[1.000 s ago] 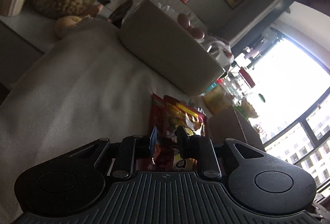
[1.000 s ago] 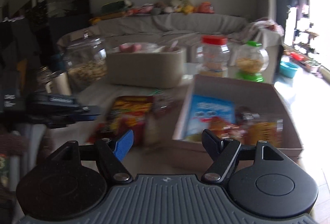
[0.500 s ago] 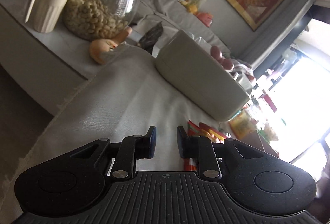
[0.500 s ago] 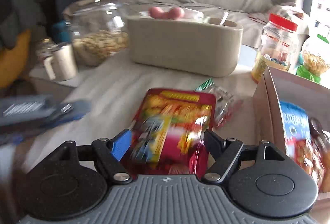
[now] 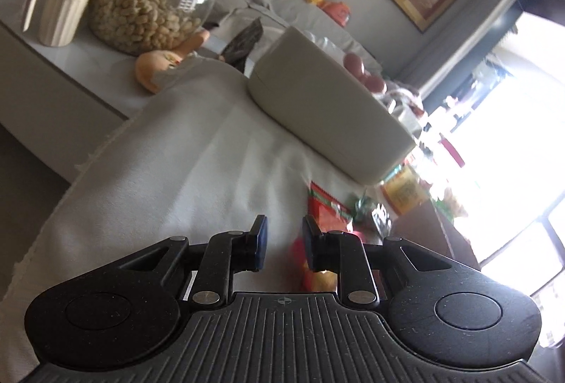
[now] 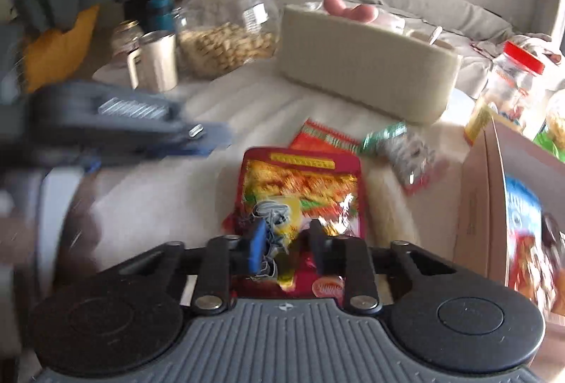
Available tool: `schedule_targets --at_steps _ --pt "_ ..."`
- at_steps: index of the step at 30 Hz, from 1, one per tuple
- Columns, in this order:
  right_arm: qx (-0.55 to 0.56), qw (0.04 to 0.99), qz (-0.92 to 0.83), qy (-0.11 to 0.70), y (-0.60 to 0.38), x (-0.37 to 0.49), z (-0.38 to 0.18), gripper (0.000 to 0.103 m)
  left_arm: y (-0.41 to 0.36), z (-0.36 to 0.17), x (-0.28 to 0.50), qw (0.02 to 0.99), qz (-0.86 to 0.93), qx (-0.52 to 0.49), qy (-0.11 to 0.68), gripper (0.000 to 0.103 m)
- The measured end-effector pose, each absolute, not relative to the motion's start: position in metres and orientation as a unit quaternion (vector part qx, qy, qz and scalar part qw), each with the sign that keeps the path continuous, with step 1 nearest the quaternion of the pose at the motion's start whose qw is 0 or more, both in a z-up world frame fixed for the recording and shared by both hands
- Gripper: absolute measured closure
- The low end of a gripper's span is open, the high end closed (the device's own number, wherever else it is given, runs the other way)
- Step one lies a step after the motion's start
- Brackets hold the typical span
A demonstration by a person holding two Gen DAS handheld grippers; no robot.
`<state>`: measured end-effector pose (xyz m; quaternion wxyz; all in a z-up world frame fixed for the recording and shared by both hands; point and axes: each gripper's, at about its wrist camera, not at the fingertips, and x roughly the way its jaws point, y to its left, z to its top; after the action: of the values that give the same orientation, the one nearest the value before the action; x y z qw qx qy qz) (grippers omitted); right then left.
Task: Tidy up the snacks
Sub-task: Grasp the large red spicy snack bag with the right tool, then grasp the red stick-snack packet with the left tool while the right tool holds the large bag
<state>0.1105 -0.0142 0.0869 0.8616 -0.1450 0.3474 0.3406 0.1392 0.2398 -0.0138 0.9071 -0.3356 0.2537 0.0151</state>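
A red snack packet (image 6: pixel 300 185) lies flat on the white cloth (image 6: pixel 159 206). My right gripper (image 6: pixel 287 245) is down over its near end, jaws closing, and the foil bunches between the pads. Behind it lie a second red packet (image 6: pixel 325 136) and a clear packet with a green top (image 6: pixel 402 146). An open cardboard box (image 6: pixel 480 199) with packets inside stands to the right. My left gripper (image 5: pixel 284 241) hovers over the cloth left of the red packets (image 5: pixel 325 206), its pads a narrow gap apart with nothing between them. It also shows blurred at the left of the right wrist view, left gripper (image 6: pixel 123 121).
A long cream bin (image 6: pixel 363 76) stands across the back of the cloth. A glass jar of nuts (image 6: pixel 226 30) and a cream mug (image 6: pixel 155 61) stand at the back left. A red-lidded jar (image 6: pixel 512 79) is behind the box. The cloth's edge (image 5: pixel 99 164) drops off on the left.
My right gripper came down over the red packet and its jaws narrowed from wide to nearly together on the foil. The left gripper swung left, off the packets.
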Motion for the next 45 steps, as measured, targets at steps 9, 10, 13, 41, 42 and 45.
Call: schedule_targets --at_steps 9,10,13,41,42,45 --pt "-0.168 0.869 0.350 0.308 -0.007 0.113 0.080 0.013 0.221 -0.011 0.138 0.919 0.015 -0.294 0.262 0.078" --pt "-0.173 0.867 0.346 0.314 -0.002 0.119 0.076 0.013 0.221 -0.011 0.139 0.919 0.016 -0.294 0.263 0.078" --pt "-0.155 0.865 0.339 0.336 0.005 0.136 0.068 0.013 0.223 -0.011 0.138 0.918 0.016 -0.294 0.265 0.078" --pt "-0.074 0.903 0.268 0.327 -0.173 0.031 0.067 0.028 0.132 0.043 0.210 0.937 -0.073 -0.132 0.316 0.078" --pt "-0.070 0.904 0.266 0.327 -0.174 0.031 0.063 0.025 0.128 0.047 0.224 0.936 -0.078 -0.132 0.316 0.078" --pt "-0.055 0.906 0.267 0.323 -0.180 0.030 0.062 0.024 0.115 0.051 0.273 0.936 -0.076 -0.098 0.329 0.078"
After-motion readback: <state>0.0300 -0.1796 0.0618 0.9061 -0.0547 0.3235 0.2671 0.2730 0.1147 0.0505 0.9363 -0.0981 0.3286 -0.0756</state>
